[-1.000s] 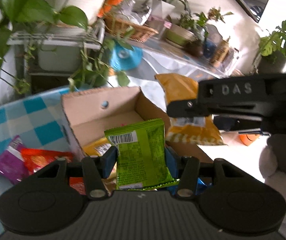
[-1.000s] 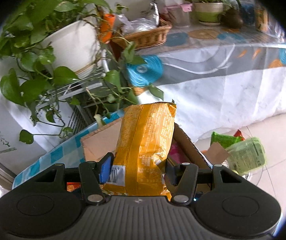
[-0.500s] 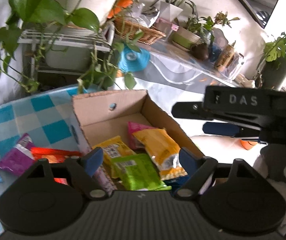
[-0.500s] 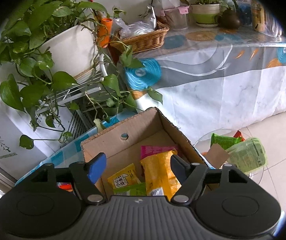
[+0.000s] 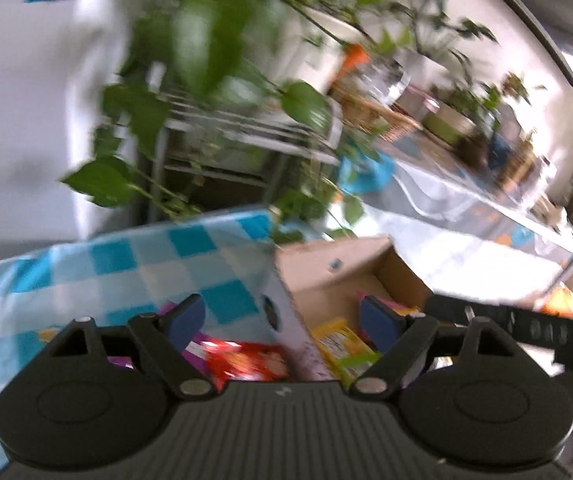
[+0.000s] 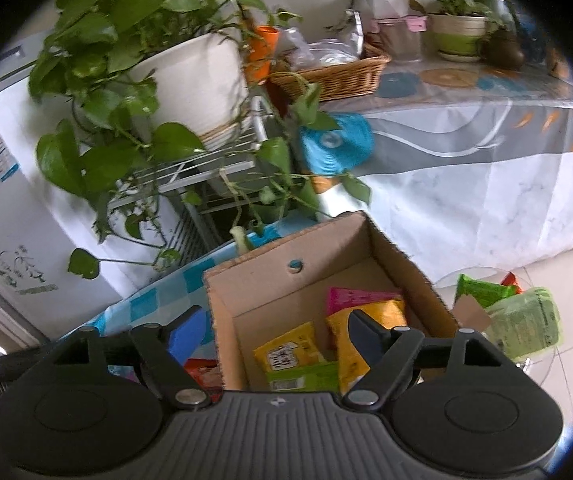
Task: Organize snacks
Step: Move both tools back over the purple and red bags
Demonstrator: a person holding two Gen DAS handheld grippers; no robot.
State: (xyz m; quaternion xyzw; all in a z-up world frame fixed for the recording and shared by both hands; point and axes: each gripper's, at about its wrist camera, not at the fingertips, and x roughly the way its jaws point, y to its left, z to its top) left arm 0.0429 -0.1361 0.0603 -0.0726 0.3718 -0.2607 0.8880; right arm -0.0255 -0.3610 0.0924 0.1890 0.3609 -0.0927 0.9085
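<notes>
One cardboard box [image 6: 402, 264], four snack packets inside: pink [image 6: 350, 294], orange [image 6: 362, 320], yellow [image 6: 290, 350], green [image 6: 302, 376].

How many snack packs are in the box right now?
4 visible in the box: a pink pack at the back, an orange bag right of centre, a yellow pack on the left, a green pack in front. The fingers may hide more.

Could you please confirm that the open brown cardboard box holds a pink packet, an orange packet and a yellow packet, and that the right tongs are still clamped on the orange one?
Not quite: the right tongs are open and hold nothing. The right wrist view shows their jaws, which have just been opening, spread over the open brown cardboard box, where the orange packet lies with the pink packet and yellow packet.
</notes>
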